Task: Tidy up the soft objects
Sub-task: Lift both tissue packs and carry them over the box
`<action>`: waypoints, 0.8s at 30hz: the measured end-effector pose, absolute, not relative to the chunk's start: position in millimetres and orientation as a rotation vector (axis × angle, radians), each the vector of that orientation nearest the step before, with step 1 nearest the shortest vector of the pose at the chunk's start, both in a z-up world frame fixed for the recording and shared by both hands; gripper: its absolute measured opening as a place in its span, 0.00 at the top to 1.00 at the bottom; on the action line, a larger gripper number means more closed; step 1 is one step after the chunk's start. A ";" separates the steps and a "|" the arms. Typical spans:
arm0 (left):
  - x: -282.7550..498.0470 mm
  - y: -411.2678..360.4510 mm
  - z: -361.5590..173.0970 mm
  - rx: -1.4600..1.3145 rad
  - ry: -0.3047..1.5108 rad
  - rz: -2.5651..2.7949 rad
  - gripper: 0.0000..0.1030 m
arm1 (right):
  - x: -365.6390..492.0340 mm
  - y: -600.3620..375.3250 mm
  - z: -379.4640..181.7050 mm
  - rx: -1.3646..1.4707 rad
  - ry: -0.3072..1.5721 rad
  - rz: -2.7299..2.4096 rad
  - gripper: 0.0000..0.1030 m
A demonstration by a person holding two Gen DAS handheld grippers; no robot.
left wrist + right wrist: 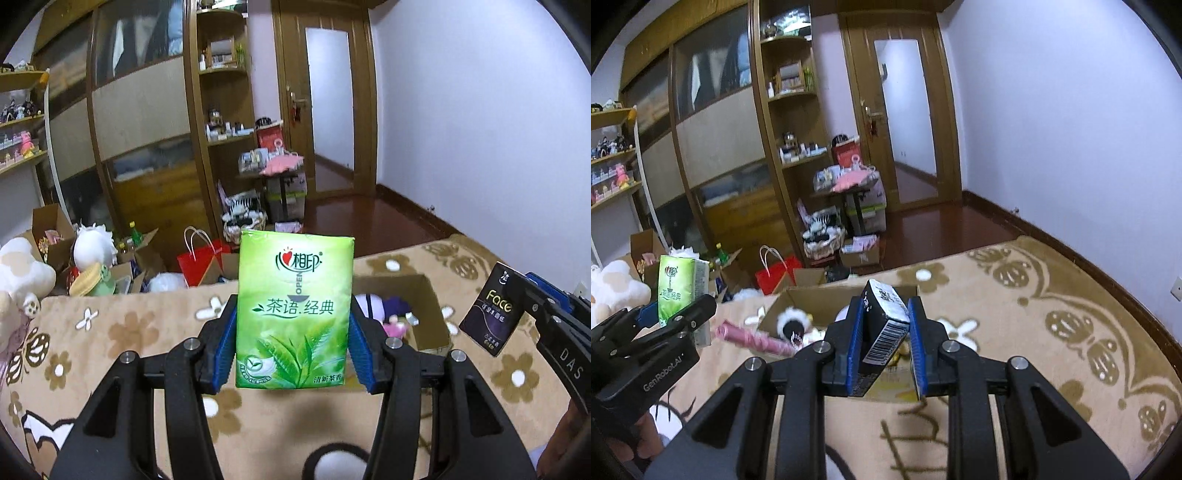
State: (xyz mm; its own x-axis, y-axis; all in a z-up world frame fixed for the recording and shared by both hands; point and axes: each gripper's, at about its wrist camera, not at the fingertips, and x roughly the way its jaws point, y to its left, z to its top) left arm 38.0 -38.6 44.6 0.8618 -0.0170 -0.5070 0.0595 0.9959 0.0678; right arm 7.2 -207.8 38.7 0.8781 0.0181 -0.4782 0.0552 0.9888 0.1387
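Clearly both tools are loaded: the left gripper (291,339) clamps its blue pads against the sides of a soft green tea-leaf tissue pack (294,310), held upright above the beige flower-patterned blanket (110,332). The right gripper (886,350) pinches a small black tissue pack with a barcode (882,325), tilted between its jaws. Both hover near the open brown cardboard box (812,295), which already holds plush items, so each pack seems lifted for dropping inside. A pink ribbed roll (753,338) lies just beside the box.
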 end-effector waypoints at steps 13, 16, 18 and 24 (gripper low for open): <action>69.9 -64.1 61.8 0.143 0.434 -0.043 0.50 | 32.2 -208.5 54.4 0.118 0.403 -0.011 0.76; 80.0 -64.8 58.1 0.135 0.449 -0.045 0.50 | 38.8 -210.0 52.7 0.118 0.407 -0.004 0.76; 85.9 -65.1 53.5 0.131 0.464 -0.046 0.50 | 43.7 -210.7 50.2 0.120 0.411 0.002 0.76; 96.6 -71.3 39.5 0.147 0.491 -0.060 0.50 | 58.4 -210.4 43.2 0.131 0.417 0.017 0.76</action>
State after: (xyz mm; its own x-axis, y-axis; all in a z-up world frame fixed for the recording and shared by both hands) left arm 96.6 -71.3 39.5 0.8806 -0.0221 -0.4734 0.0924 0.9878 0.1258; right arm 58.4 -210.4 43.2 0.9144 0.0436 -0.4026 0.0100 0.9915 0.1300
